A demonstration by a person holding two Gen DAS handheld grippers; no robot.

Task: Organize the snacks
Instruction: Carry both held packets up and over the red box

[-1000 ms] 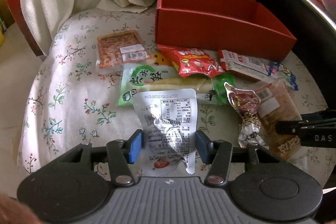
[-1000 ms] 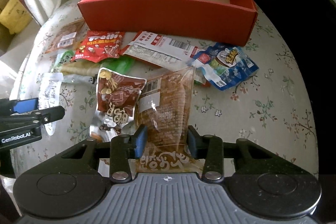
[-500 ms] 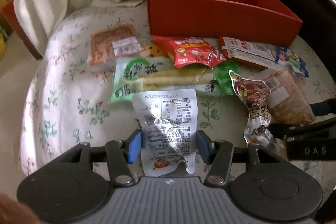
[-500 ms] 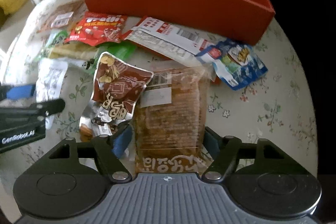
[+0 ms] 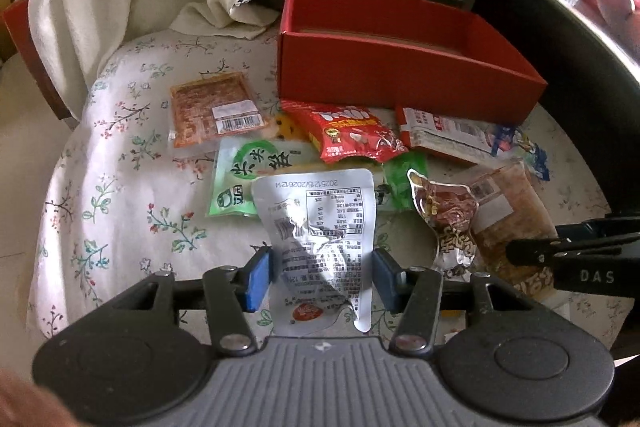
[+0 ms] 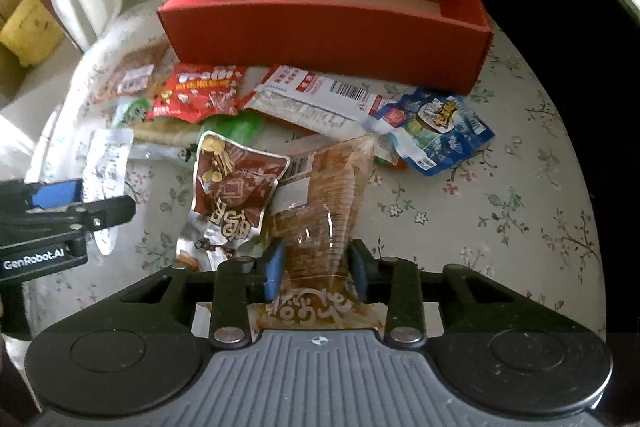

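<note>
My left gripper (image 5: 320,277) is shut on a silver foil snack packet (image 5: 320,227), held lifted off the table; the packet also shows in the right wrist view (image 6: 106,163). My right gripper (image 6: 316,273) is shut on a clear brown snack bag (image 6: 320,199), pinching its lower part; the bag also shows in the left wrist view (image 5: 508,211). An open red box (image 6: 328,43) stands empty at the back of the table and shows in the left wrist view (image 5: 400,79) too. A brown foil nut packet (image 6: 228,195) lies beside the bag.
Loose snacks lie on the floral tablecloth (image 5: 120,187): an orange flat pack (image 5: 212,111), a green pack (image 5: 256,171), a red bag (image 5: 352,135), a white-red pack (image 6: 320,99), a blue packet (image 6: 436,127). A white cloth and teal cushion lie behind the box. A dark edge runs along the right.
My right gripper opened around the brown bag, then closed on it again. My left gripper has raised the silver packet, and both views have pulled back a little from the table.
</note>
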